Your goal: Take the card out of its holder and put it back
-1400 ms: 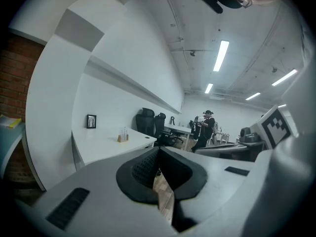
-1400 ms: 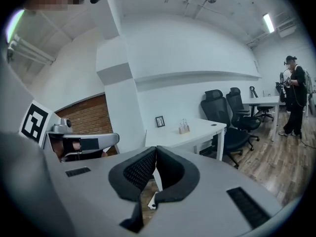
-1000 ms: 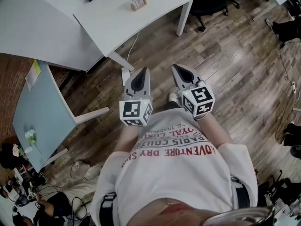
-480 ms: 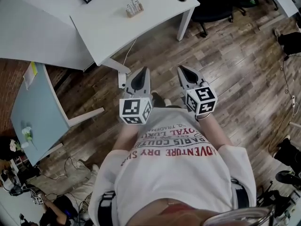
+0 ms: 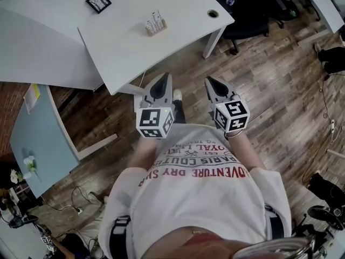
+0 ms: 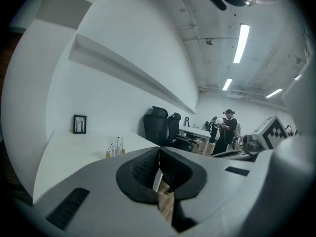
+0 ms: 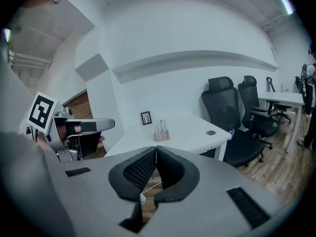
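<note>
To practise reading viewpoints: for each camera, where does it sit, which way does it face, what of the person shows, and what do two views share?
Head view: on the head, facing steeply down; shirt, forearms, left gripper, right gripper, desk.
Left gripper view: on that gripper, facing along its shut jaws across the desk.
Right gripper view: likewise, shut jaws toward the desk.
Shared: both gripper views show the card holder and picture frame.

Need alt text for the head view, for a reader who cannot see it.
Seen from above, a person in a white printed T-shirt holds the left gripper and right gripper side by side, jaws shut and empty, over a wood floor. Ahead stands a white desk with a small wooden card holder and a black picture frame.
</note>
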A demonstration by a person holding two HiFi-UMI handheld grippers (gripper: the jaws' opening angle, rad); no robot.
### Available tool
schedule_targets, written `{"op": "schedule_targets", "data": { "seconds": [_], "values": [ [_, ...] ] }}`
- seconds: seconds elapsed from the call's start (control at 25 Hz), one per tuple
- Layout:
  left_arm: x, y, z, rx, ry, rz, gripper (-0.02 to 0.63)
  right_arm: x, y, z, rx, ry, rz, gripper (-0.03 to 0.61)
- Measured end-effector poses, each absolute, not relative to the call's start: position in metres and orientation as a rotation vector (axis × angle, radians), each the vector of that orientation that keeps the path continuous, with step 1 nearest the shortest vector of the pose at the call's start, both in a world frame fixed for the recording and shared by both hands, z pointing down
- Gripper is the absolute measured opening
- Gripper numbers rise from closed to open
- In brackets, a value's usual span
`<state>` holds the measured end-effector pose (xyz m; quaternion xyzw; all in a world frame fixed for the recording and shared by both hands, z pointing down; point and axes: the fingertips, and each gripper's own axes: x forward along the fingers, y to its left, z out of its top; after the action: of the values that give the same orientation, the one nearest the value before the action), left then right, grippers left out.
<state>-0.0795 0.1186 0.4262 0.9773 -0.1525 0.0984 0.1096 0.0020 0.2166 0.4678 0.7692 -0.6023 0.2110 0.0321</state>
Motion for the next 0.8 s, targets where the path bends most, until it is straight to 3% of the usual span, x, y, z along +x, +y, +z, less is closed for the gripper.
{"op": "schedule_targets", "data": {
  "seconds": [0.8],
  "values": [
    [0.03,-0.115,0.432,2.828,-0.459,0.302,0.025,0.101,-0.025,0.452,2.257,-1.971,0.619,0.026]
  ]
}}
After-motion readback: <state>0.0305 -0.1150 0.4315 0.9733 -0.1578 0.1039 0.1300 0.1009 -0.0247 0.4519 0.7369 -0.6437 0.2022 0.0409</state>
